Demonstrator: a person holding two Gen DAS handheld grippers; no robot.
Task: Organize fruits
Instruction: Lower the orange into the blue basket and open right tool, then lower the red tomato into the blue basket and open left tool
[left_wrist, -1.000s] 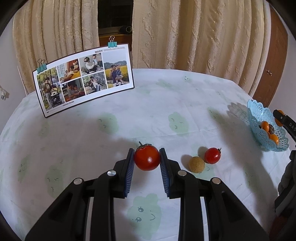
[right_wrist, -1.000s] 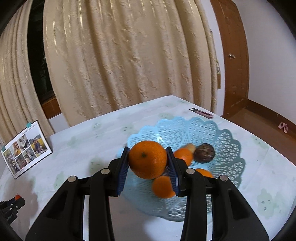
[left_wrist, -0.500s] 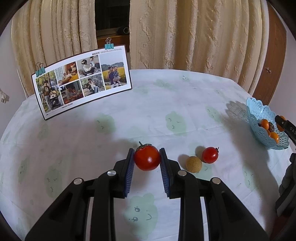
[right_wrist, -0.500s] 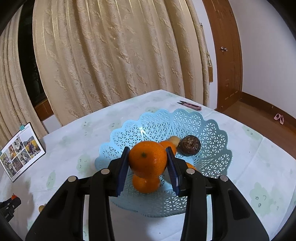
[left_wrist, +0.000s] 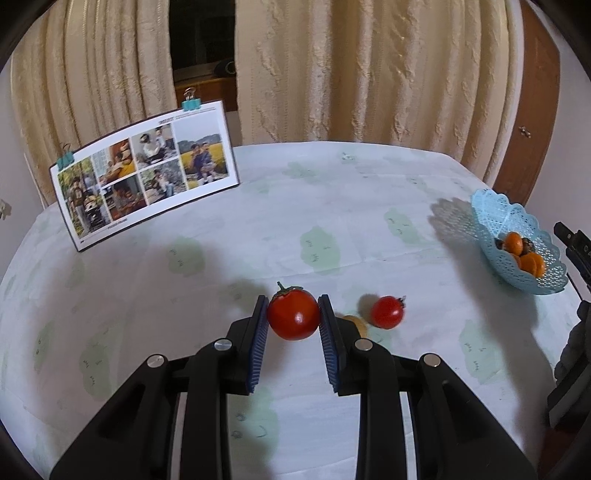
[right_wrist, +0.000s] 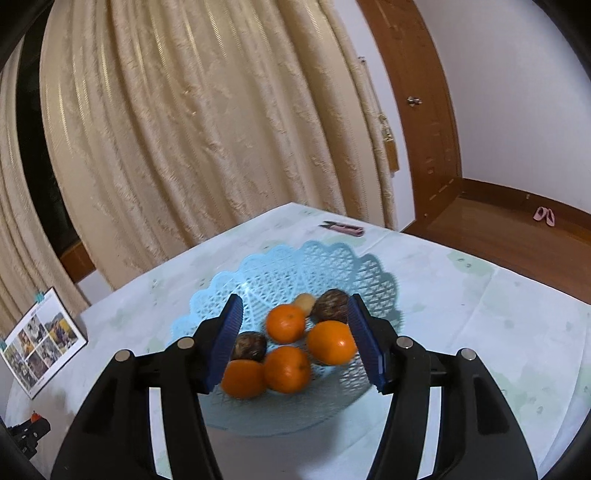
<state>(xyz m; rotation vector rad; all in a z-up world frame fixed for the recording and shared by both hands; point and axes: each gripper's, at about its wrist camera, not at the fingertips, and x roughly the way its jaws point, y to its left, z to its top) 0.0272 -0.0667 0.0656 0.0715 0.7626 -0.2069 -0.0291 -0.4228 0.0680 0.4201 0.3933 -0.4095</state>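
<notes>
My left gripper (left_wrist: 293, 319) pinched the big round red tomato (left_wrist: 293, 314) above the table's (left_wrist: 258, 221) near edge, ready to carry. Rightward lay a small red cherry tomato (left_wrist: 386, 312). At the right edge, my right gripper (right_wrist: 294, 338) was spreading over the pale-blue lattice plastic basket (right_wrist: 295, 266), pads clear, its glossy orange (right_wrist: 331, 342) dropped among others.

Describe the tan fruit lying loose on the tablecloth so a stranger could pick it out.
Find the photo board standing on the table, then come toward the camera to the left tool gripping a large tomato. Half hidden behind its right finger lies the tan fruit, dull beside the small tomato.
</notes>
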